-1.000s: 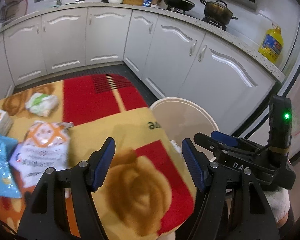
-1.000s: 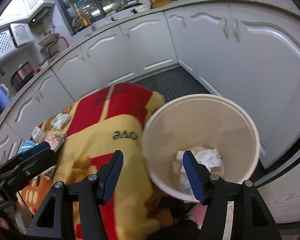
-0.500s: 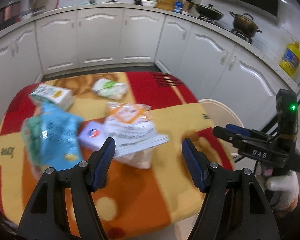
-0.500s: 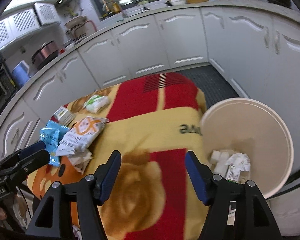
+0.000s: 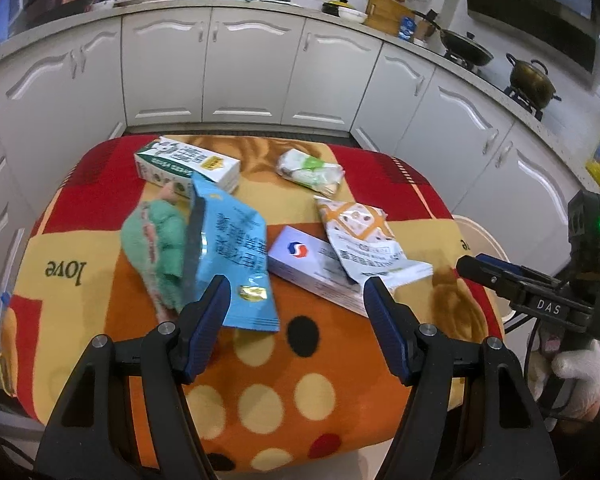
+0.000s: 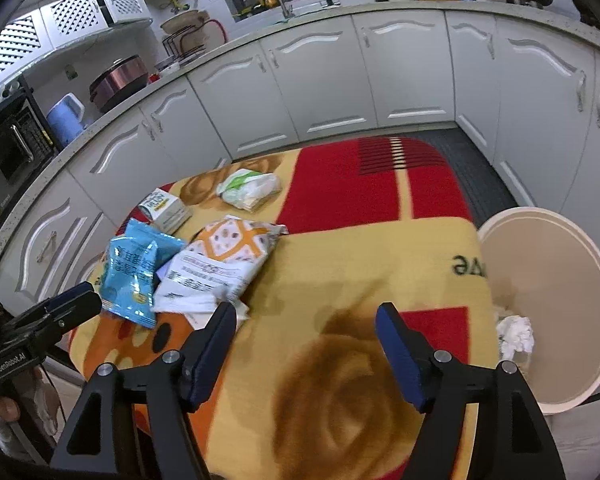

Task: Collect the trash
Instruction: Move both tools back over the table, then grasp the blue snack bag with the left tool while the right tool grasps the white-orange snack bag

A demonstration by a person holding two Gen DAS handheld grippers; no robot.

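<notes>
Several pieces of trash lie on a blanket-covered table (image 5: 340, 380): a green and white carton (image 5: 186, 164), a crumpled green wrapper (image 5: 156, 248), a blue bag (image 5: 232, 248), a white box (image 5: 312, 268), an orange and white packet (image 5: 364, 236) and a wrapped wad (image 5: 310, 170). My left gripper (image 5: 298, 308) hangs open above the table's near side, nothing between its fingers. My right gripper (image 6: 306, 330) is over the yellow and red cloth (image 6: 360, 264), its jaws opening and empty. A beige bin (image 6: 552, 280) with crumpled paper (image 6: 514, 334) stands to its right.
White kitchen cabinets (image 5: 252, 68) wrap around the table, with a dark floor mat (image 6: 480, 164) between. Pots sit on the stove (image 5: 528, 80) at the right. A gloved hand (image 5: 578, 368) holds the right gripper at the table's right edge.
Both views have swung left from the bin toward the trash on the table. The bin has slid to the right edge. The right gripper's jaws have widened.
</notes>
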